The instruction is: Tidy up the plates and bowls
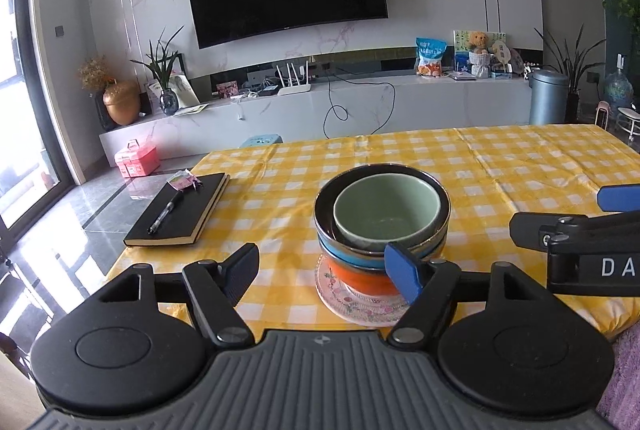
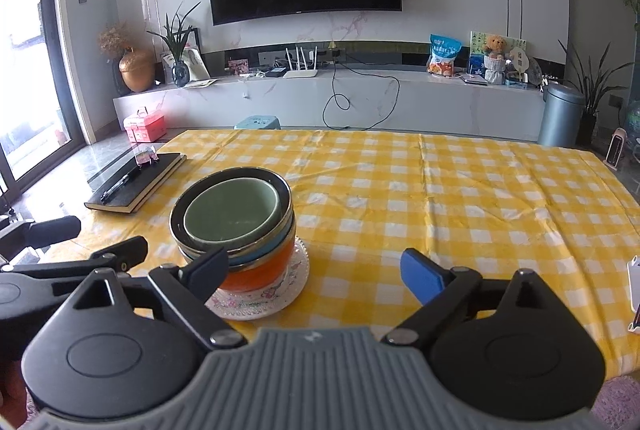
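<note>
The table is covered by a yellow-and-white checked cloth (image 2: 460, 198), slick and faintly glossy, creased along fold lines. On it, near its left edge, a notebook (image 1: 180, 210) has a matt black cover and pale paper edges, with a shiny plastic pen (image 1: 166, 216) on top. The stacked bowls look like glazed ceramic: the green bowl (image 1: 386, 208) smooth and satin, the dark bowl (image 1: 324, 206) glossy with a metallic-looking rim, the orange bowl (image 2: 260, 272) bright and shiny. The plate (image 2: 298, 276) under them is patterned, with a beaded rim

The bowls (image 1: 382, 226) sit nested on a plate (image 1: 360, 300) on the table (image 1: 500, 166); a notebook (image 1: 178, 212) lies left, a pen (image 1: 164, 216) on it.
</note>
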Demonstrator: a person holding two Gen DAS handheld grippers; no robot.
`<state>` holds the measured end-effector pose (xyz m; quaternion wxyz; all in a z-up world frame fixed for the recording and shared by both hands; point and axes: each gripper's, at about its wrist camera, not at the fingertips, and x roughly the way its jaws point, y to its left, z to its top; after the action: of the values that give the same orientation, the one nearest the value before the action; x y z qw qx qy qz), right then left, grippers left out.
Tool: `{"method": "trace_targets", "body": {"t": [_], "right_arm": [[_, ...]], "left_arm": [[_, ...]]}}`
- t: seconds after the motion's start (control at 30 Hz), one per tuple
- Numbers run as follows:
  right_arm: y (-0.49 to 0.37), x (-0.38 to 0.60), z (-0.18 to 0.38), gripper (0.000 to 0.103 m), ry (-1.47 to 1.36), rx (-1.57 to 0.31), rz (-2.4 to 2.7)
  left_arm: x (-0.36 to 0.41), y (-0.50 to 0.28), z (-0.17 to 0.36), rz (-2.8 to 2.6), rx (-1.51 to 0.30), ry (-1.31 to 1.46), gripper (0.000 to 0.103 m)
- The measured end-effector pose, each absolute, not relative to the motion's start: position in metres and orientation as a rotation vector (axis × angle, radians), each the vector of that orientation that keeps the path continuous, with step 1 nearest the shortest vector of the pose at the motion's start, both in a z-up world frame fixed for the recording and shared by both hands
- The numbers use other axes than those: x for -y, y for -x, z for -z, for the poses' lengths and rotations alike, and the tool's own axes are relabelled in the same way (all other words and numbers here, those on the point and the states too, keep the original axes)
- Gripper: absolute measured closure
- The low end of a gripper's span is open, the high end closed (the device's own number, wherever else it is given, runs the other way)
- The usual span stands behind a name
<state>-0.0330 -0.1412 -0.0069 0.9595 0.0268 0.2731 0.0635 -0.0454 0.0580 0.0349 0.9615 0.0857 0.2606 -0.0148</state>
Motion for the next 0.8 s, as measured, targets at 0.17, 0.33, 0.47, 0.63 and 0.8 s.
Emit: {"method": "trace_targets", "body": {"t": [0.17, 0.33, 0.47, 0.63, 0.8], "right_arm": [[0.040, 0.135, 0.021, 0.008, -0.003, -0.505, -0.112], [0.037, 0.135, 0.040, 0.007, 0.002, -0.499, -0.089], [0.032, 0.137, 0.049, 0.007, -0.004, -0.525, -0.076], [0.028, 0.135, 0.054, 0.007, 0.001, -0.544, -0.074], [0.028, 0.133, 0.057, 0.007, 0.010, -0.555, -0.077]], "left_arm": [[-0.058, 0.043, -0.020, 0.006, -0.537, -0.180, 0.013], [-0.065, 0.040, -0.006, -0.024, -0.553, -0.167, 0.013], [-0.064, 0.039, 0.003, -0.019, -0.584, -0.162, 0.013], [-0.062, 0.037, 0.008, -0.015, -0.606, -0.176, 0.013], [-0.062, 0.038, 0.010, -0.021, -0.618, -0.182, 0.013]]}}
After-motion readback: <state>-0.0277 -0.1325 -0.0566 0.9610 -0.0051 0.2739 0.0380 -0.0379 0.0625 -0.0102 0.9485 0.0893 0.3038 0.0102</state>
